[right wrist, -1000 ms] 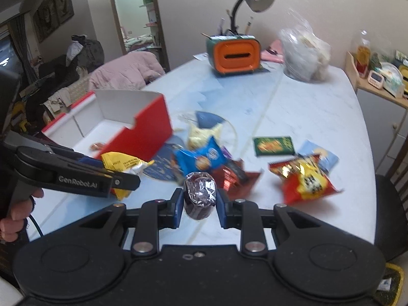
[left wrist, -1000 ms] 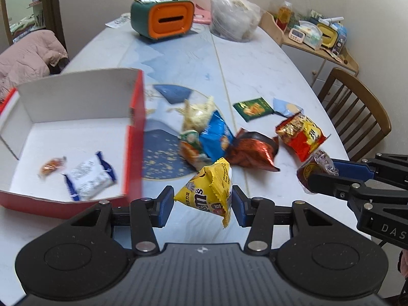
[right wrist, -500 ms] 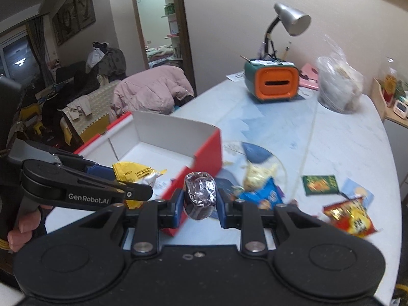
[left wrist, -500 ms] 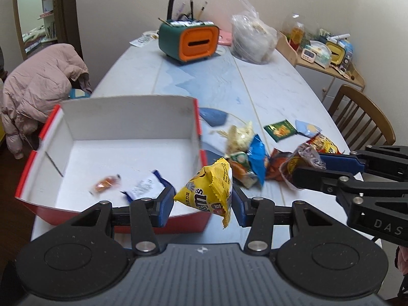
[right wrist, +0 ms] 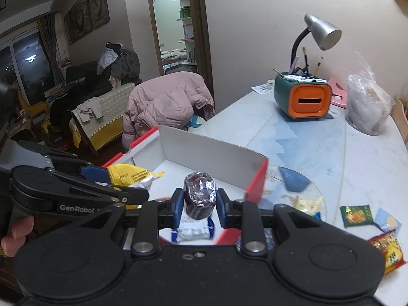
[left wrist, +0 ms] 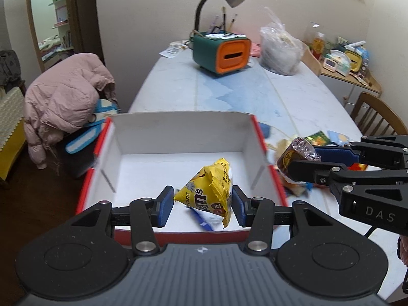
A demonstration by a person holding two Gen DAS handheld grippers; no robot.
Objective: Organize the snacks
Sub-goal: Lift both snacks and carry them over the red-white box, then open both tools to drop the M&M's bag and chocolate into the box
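My left gripper [left wrist: 202, 202] is shut on a yellow M&M's bag [left wrist: 206, 191] and hangs over the near part of the red box with white inner walls [left wrist: 178, 130]. A white-and-blue packet [left wrist: 206, 220] lies on the box floor beneath it. My right gripper [right wrist: 199, 207] is shut on a round brown snack in clear wrap [right wrist: 199, 196], just above the box's near right corner [right wrist: 255, 188]. In the left wrist view the right gripper [left wrist: 306, 160] hangs at the box's right wall. In the right wrist view the left gripper [right wrist: 112, 181] and yellow bag [right wrist: 130, 176] sit to the left.
Loose snack packets [right wrist: 357, 215] lie on the marble table right of the box. A green-and-orange holder with a lamp [left wrist: 221, 53] and a plastic bag [left wrist: 280, 51] stand at the far end. A wooden chair [left wrist: 374, 114] is at right, a pink jacket [left wrist: 68, 94] at left.
Both grippers have moved left from above the loose snacks to above the box, each still holding its snack. The box now fills the middle of both views.
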